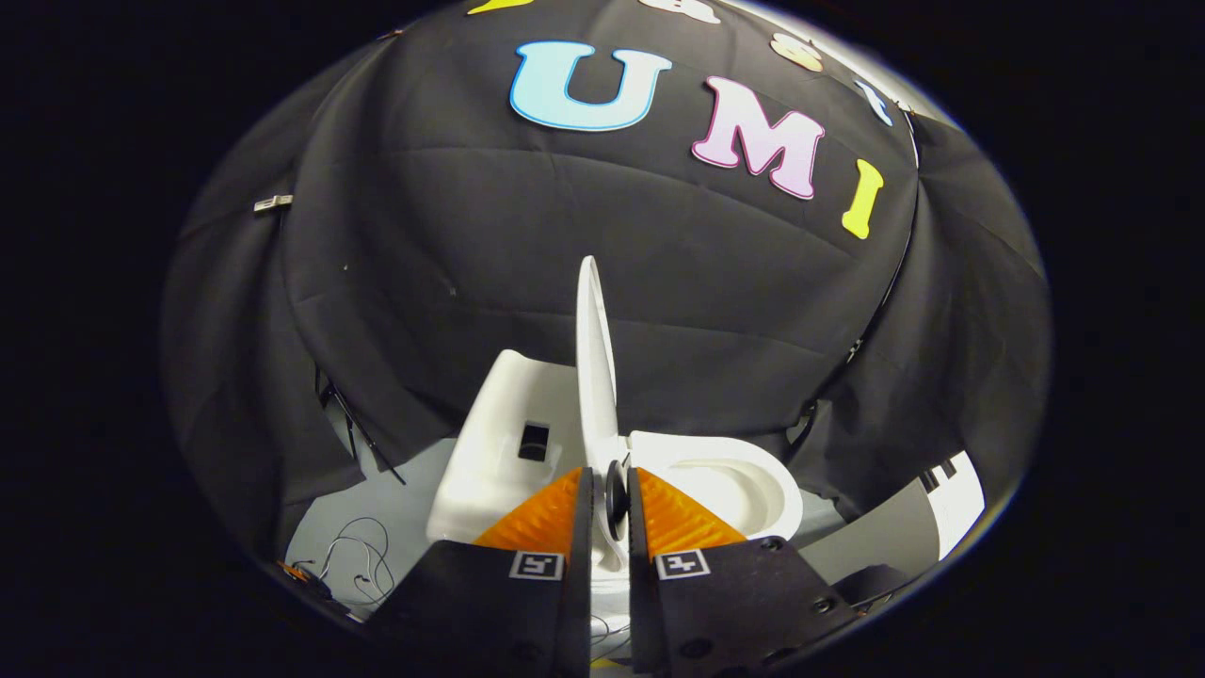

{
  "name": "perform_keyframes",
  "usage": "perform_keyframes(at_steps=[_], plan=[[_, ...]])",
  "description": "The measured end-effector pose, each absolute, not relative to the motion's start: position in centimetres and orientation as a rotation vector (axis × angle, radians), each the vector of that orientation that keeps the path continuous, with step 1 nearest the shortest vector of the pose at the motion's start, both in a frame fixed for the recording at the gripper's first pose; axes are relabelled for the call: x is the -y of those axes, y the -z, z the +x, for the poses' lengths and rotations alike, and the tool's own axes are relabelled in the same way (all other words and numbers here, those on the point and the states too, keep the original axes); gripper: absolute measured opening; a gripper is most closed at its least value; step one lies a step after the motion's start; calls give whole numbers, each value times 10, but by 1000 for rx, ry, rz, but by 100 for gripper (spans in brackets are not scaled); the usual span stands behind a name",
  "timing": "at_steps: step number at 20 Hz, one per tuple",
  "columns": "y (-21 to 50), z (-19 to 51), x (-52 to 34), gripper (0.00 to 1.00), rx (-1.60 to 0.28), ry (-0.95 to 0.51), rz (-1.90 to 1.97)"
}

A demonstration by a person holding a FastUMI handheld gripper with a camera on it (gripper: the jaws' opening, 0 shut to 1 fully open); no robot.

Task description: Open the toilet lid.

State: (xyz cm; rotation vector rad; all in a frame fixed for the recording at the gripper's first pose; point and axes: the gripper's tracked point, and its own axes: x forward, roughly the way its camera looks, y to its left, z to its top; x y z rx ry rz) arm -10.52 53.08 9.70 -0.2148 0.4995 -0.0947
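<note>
Above the bowl [744, 480], beside the tank [490, 443], the lid [593, 367] stands upright, its lower edge gripped between the nearly closed gripper [610, 499] fingers; it looks rigid, light, slick plastic, best held at its rim.

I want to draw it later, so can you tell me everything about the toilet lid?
The white, glossy, plastic-looking oval toilet lid stands raised nearly upright, seen edge-on, so it looks thin. Its lower end sits between the white tank and the open white bowl. The hand-held gripper has its fingers close together around the lid's bottom edge, where a small dark round part shows.
</note>
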Motion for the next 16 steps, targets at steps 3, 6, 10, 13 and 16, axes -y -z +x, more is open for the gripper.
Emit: perform_keyframes(at_steps=[3,6,10,13,16], plan=[[-99,-107,-547,41,-510,18,-156],[-115,-105,-550,78,-480,-19,-154],[-137,-103,-545,90,-404,-38,-203],[-155,-104,-540,90,-364,-47,-198],[-168,-106,-543,90,-350,-102,-157]])
